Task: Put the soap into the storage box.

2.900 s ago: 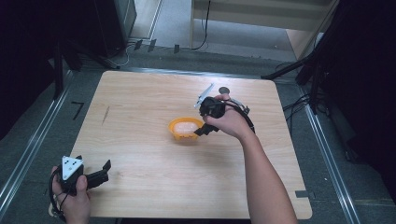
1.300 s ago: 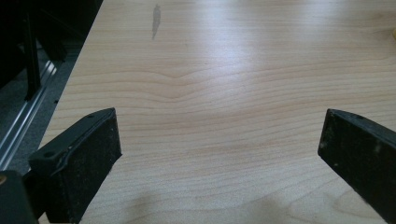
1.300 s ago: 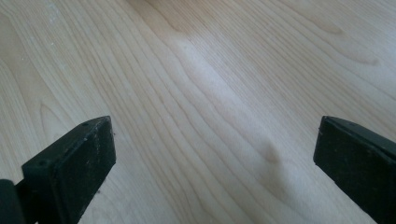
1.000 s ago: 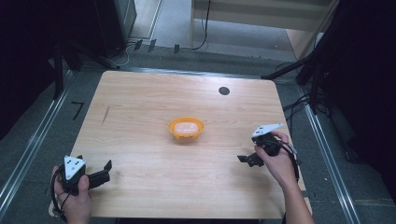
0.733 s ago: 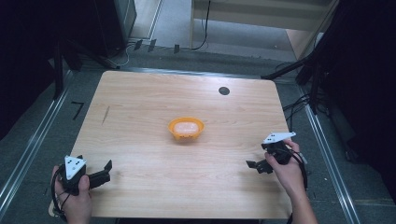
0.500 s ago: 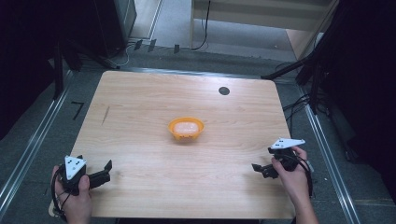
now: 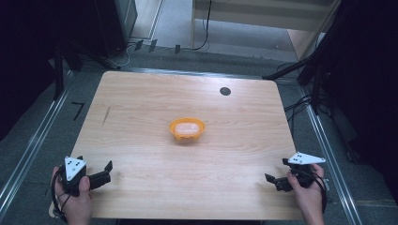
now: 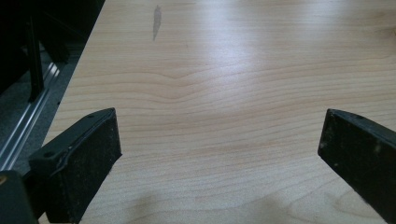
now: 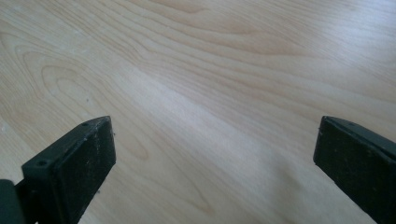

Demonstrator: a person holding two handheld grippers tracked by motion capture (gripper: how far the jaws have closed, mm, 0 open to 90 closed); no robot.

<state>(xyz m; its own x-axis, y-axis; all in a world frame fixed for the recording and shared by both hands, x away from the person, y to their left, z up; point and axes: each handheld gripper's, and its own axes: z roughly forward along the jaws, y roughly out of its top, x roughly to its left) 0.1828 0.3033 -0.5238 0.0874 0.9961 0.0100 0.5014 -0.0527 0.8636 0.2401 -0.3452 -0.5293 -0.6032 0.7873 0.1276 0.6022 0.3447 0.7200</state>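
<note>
At the middle of the wooden surface (image 7: pixel 141 140) stands a small orange bowl (image 7: pixel 187 129), upright, with a pale, pinkish-white filling (image 7: pixel 187 126) lying inside it; what the filling is cannot be made out. Nothing touches the bowl. Beyond it, toward the far edge, a small dark round spot (image 7: pixel 225 91) sits flat on the wood, well apart from the bowl, and a short dark streak (image 7: pixel 107 115) marks the grain off to the left.

Both grippers are down at the near edge, far from the bowl and from each other. The left gripper (image 7: pixel 104 171) is held at the near left corner, its jaws spread wide with only bare wood between them, as the left gripper view confirms. The right gripper (image 7: pixel 278 171) is held at the near right corner, likewise spread wide and holding nothing; in the right gripper view there is just plain grain between the two black jaws. A hand (image 7: pixel 75 199) wraps the left tool, and the other hand (image 7: pixel 307 194) wraps the right one.

Judging by this layout, the work on the bowl looks finished: the filling is in, the bowl is settled at the centre, and both tools are parked empty at the person's side. Nothing on the surface seems left to handle.
</note>
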